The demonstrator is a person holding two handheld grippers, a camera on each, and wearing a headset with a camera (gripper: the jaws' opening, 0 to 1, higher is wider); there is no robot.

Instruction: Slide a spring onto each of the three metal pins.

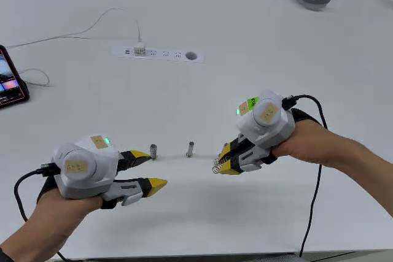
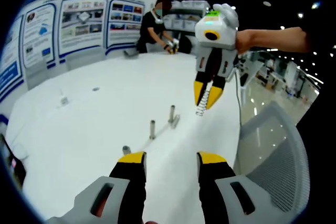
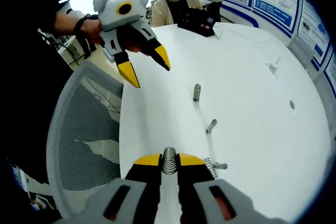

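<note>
Your left gripper [image 1: 147, 169] is hanging over the white table [image 1: 258, 41], toward you and to the left of the middle pin [image 1: 190, 148]. Its jaws are standing wide apart and gripping nothing. Your right gripper [image 1: 226, 159] is hovering to the right of the middle pin with its tips tilting downward. Its jaws are pinching a spring [image 3: 168, 160], which is poking out past the tips toward the tabletop.

The middle pin is standing upright and bare. The left pin [image 1: 153, 150], near it on your left gripper's side, is wearing a second spring [image 3: 197, 93] around its shaft. The right pin [image 2: 171, 114] is standing on the middle pin's other side, close under your right gripper. A third spring [image 2: 176, 121] is lying at its foot, though whether they are touching cannot be told.
</note>
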